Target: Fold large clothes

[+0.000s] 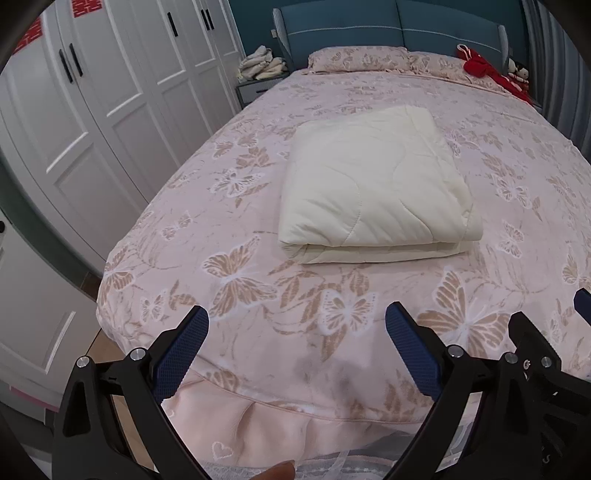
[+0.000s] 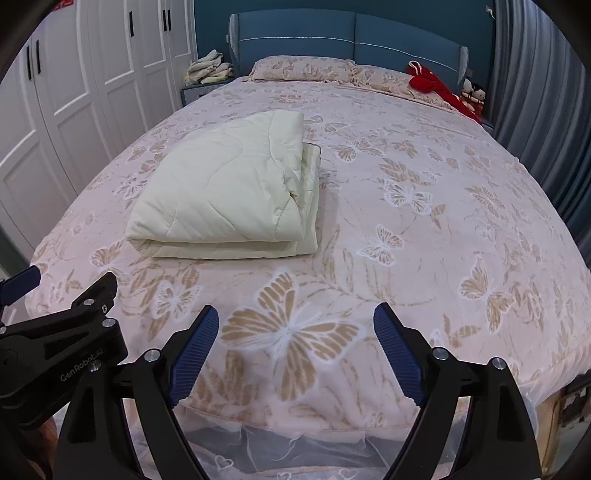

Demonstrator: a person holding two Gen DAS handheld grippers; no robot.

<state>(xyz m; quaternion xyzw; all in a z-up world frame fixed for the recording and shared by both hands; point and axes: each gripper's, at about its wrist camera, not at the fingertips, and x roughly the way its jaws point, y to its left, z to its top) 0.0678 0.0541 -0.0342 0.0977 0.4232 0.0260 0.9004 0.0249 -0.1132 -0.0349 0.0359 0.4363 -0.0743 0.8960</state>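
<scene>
A cream quilted comforter (image 1: 376,184) lies folded into a thick rectangle on the pink butterfly bedspread (image 1: 258,288), its layered fold facing me. It also shows in the right wrist view (image 2: 225,192), left of centre. My left gripper (image 1: 297,321) is open and empty, held over the foot of the bed, well short of the comforter. My right gripper (image 2: 295,321) is open and empty too, over the foot of the bed, to the right of the comforter. The right gripper shows at the right edge of the left wrist view (image 1: 546,332).
White wardrobe doors (image 1: 110,92) line the left side. A nightstand with a pile of pale clothes (image 1: 262,64) stands by the blue headboard (image 1: 399,31). Pillows (image 1: 358,59) and a red garment (image 1: 484,68) lie at the head. Grey curtains (image 2: 543,92) hang on the right.
</scene>
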